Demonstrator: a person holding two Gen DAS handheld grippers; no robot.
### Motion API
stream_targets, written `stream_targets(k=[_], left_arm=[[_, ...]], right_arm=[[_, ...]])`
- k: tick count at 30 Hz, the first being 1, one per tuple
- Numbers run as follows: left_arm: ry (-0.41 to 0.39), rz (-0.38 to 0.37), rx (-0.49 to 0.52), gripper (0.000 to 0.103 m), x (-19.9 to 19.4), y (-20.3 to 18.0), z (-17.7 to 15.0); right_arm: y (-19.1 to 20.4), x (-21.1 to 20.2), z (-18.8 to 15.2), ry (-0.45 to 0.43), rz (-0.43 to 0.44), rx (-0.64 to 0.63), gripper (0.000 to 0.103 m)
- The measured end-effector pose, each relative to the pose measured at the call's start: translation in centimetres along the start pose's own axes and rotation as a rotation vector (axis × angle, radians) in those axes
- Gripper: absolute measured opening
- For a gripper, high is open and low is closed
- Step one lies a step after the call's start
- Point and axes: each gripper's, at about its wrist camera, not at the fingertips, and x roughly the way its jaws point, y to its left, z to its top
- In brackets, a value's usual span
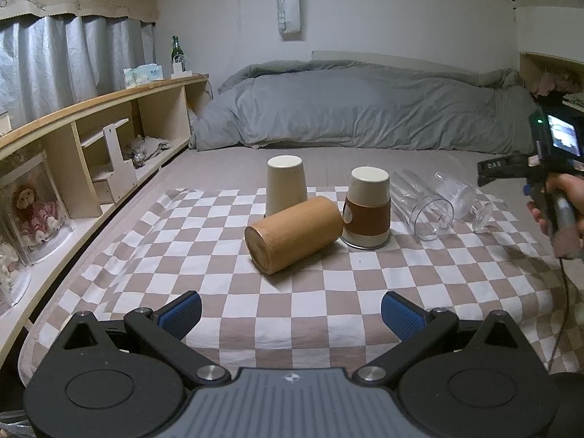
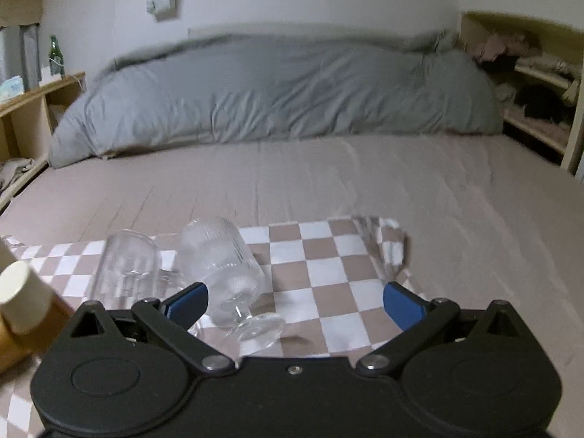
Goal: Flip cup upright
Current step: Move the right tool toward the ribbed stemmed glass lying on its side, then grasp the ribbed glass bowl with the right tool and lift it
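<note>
Several cups sit on a checkered cloth on the bed. In the left wrist view a brown cylindrical cup lies on its side, a cream cup stands upside down behind it, and a cream cup with a brown sleeve stands upside down to its right. A clear tumbler and a ribbed stemmed glass lie on their sides. My left gripper is open, short of the brown cup. My right gripper is open, with the stemmed glass lying just inside its left finger.
A grey duvet is bunched at the back of the bed. A wooden shelf unit with a green bottle runs along the left. Another clear glass lies at the cloth's right corner. More shelves stand on the right.
</note>
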Motion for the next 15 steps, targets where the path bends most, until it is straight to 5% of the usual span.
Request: stream_targets(k=[15], left_arm=[[0.033,-0.012,-0.002,0.103,1.6,-0.2,0.3]], right_arm=[[4.7,7.3,1.7,0.079,0.126,-0.121,0.086]])
